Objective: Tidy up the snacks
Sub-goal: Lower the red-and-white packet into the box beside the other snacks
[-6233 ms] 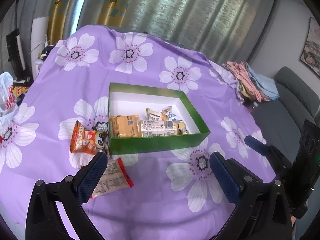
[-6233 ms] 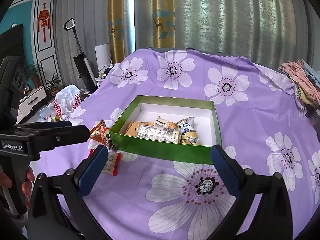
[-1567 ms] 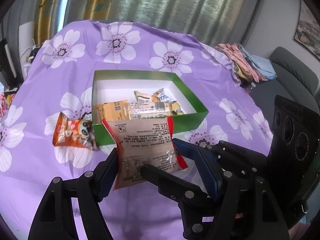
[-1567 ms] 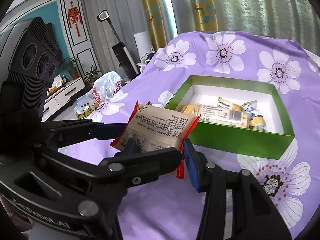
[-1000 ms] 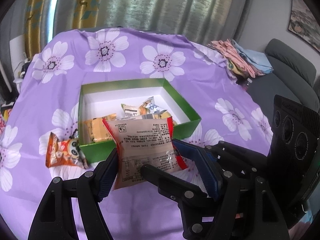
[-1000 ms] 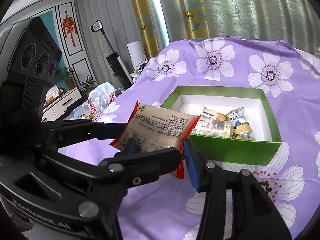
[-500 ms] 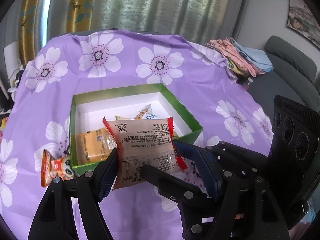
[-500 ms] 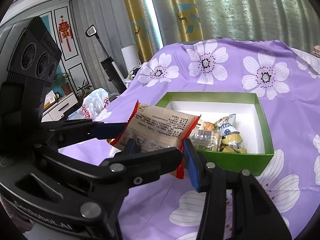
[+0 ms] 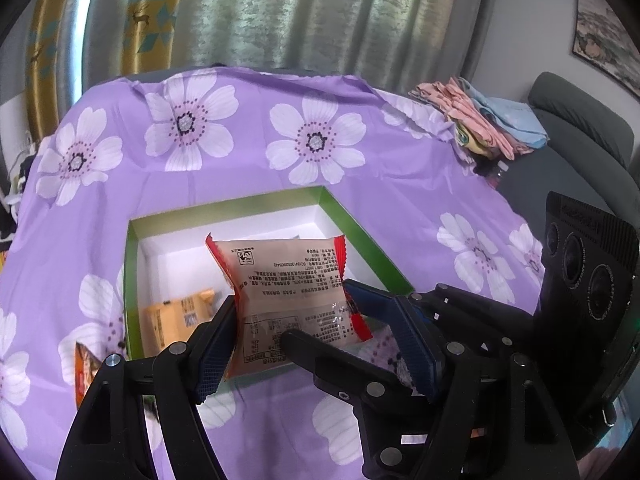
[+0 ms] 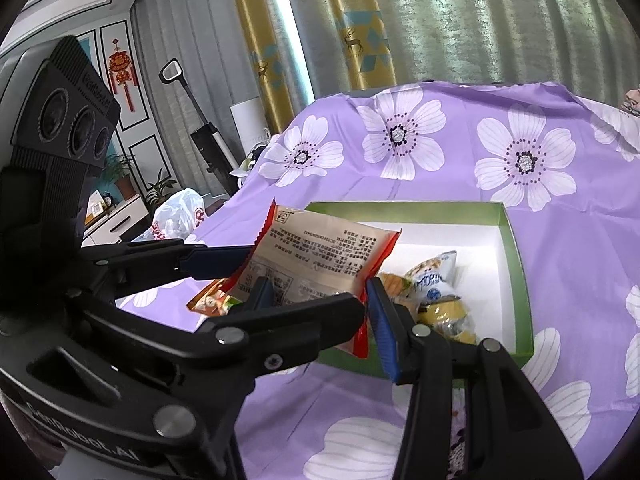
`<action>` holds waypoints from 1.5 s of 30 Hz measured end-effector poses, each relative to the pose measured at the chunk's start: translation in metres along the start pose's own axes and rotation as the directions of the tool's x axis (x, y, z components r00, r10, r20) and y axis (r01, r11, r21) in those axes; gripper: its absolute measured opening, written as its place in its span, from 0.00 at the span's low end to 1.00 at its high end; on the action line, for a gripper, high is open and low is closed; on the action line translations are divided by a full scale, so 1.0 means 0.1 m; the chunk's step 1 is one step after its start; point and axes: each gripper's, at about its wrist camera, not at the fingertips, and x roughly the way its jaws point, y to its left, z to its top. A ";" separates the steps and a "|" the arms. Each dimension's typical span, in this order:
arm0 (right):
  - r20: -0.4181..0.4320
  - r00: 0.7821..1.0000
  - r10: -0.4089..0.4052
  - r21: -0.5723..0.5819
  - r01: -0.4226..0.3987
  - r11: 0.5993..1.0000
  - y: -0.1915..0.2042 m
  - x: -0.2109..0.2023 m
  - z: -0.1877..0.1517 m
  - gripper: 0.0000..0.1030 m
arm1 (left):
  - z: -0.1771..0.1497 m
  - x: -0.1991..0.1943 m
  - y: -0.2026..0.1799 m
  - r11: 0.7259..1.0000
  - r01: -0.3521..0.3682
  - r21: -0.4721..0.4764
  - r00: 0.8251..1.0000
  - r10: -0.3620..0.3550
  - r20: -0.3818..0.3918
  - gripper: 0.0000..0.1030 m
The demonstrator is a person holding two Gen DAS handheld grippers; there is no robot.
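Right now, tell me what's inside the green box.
The green box holds a blue-white packet, yellow wrappers and an orange packet. The held tan snack packet covers its middle.

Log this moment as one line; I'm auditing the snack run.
phase: carry | left gripper: shut on snack packet | right gripper: shut on snack packet | packet: above green box, unreleased

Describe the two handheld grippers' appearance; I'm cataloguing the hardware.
Both are black plastic linkages with silver screws and blue ridged pads on the jaws: left gripper, right gripper. Each carries a ribbed black three-lens module; white "GenRobot.AI" lettering shows.
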 end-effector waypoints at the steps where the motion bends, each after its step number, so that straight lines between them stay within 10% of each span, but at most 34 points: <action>1: 0.002 1.000 -0.002 -0.001 0.002 1.000 -0.02 0.01 0.02 0.47 | 0.02 0.02 0.00 1.000 0.000 0.003 1.000 0.000 0.000 0.73; 45: -0.099 0.995 -0.033 0.005 0.033 0.999 -0.32 0.71 0.20 0.47 | 0.24 0.68 0.44 0.999 0.017 -0.041 0.999 -0.018 -0.035 0.73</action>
